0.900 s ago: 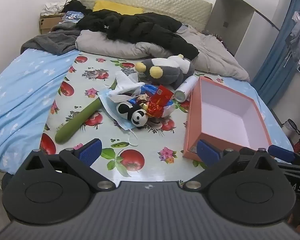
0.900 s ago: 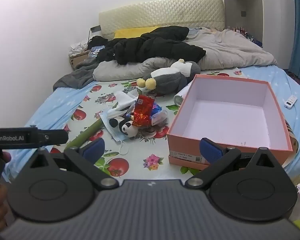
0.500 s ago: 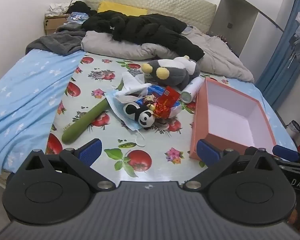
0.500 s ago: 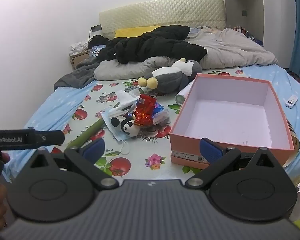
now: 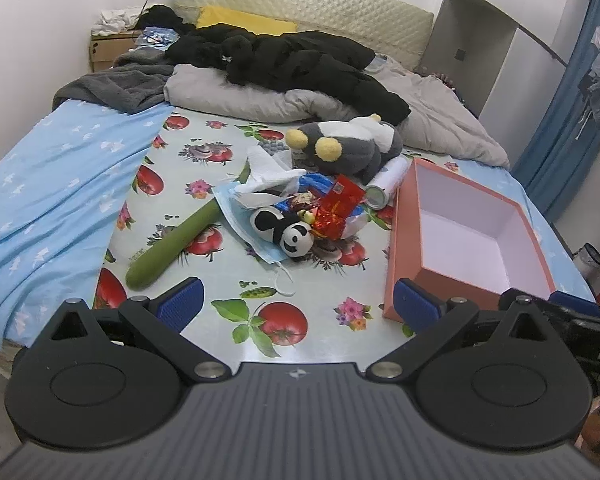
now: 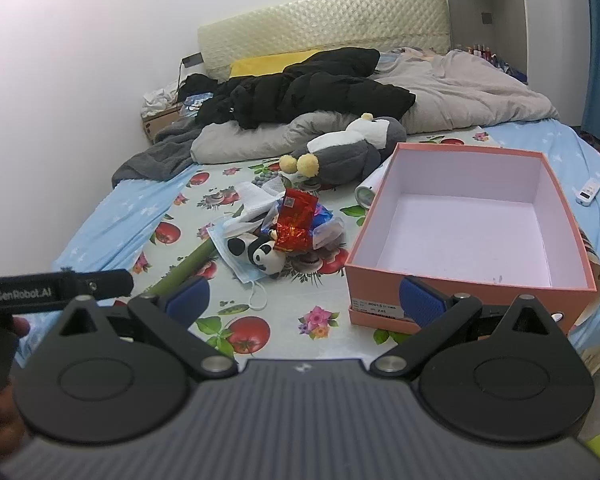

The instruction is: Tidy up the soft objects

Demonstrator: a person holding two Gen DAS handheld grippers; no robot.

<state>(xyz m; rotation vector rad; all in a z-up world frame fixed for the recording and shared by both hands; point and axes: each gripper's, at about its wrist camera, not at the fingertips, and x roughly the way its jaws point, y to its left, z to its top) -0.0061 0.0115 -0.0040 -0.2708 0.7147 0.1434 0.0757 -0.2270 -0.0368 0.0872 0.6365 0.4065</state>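
A small panda plush (image 5: 290, 232) (image 6: 260, 254) lies in a heap on the fruit-patterned sheet, beside a red foil packet (image 5: 338, 210) (image 6: 296, 220), a blue face mask (image 5: 244, 226) and white tissue (image 5: 266, 176). Behind the heap lies a big grey penguin plush (image 5: 352, 148) (image 6: 352, 150). An empty salmon-pink box (image 5: 464, 236) (image 6: 468, 220) stands to the right of the heap. My left gripper (image 5: 298, 304) hovers open over the bed's near edge, well short of the heap. My right gripper (image 6: 304, 300) is open too, by the box's near corner. Neither holds anything.
A green cucumber-shaped stick (image 5: 176, 242) lies left of the heap, a white tube (image 5: 386, 184) between penguin and box. A black coat (image 5: 292, 60) and grey duvet (image 5: 260, 100) cover the far bed. A white remote (image 6: 588, 192) lies on the blue sheet, right.
Both views have shifted slightly: the left gripper has drawn back and turned a little, so the heap and box sit further right and lower. Nothing on the bed has moved.
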